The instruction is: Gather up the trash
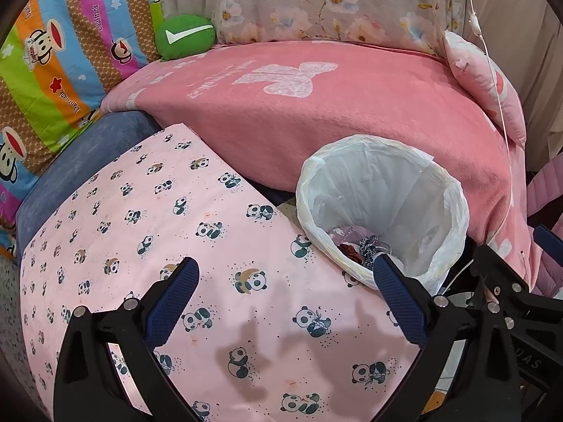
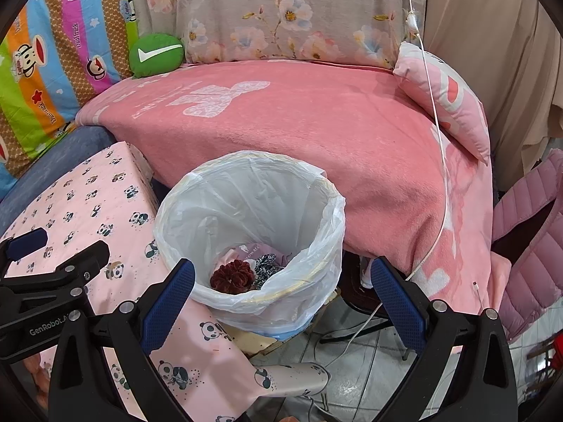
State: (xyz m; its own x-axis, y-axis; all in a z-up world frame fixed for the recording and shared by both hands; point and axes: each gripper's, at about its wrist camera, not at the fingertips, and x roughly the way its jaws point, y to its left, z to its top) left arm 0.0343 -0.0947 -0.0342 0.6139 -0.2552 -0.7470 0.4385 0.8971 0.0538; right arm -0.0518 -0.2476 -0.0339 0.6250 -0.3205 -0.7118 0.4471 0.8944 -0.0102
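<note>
A trash bin lined with a white plastic bag (image 2: pixel 250 211) stands between a pink panda-print surface and a pink-blanketed couch; the same bin (image 1: pixel 383 207) appears at the right in the left wrist view. Inside lie a dark red scrunchie (image 2: pixel 232 276), a black-and-white patterned scrap (image 2: pixel 264 263) and a pale wrapper. My right gripper (image 2: pixel 281 302) hangs open just in front of the bin's near rim, holding nothing. My left gripper (image 1: pixel 286 302) is open above the panda-print surface, its right finger by the bin's edge, also holding nothing.
The panda-print cloth (image 1: pixel 176 246) covers a low surface to the left. A pink blanket (image 2: pixel 281 123) covers the couch, with a green cushion (image 2: pixel 156 54) and pink pillow (image 2: pixel 447 98). A white cable (image 2: pixel 438 140) hangs down to the tiled floor. A pink padded jacket (image 2: pixel 527 228) sits at right.
</note>
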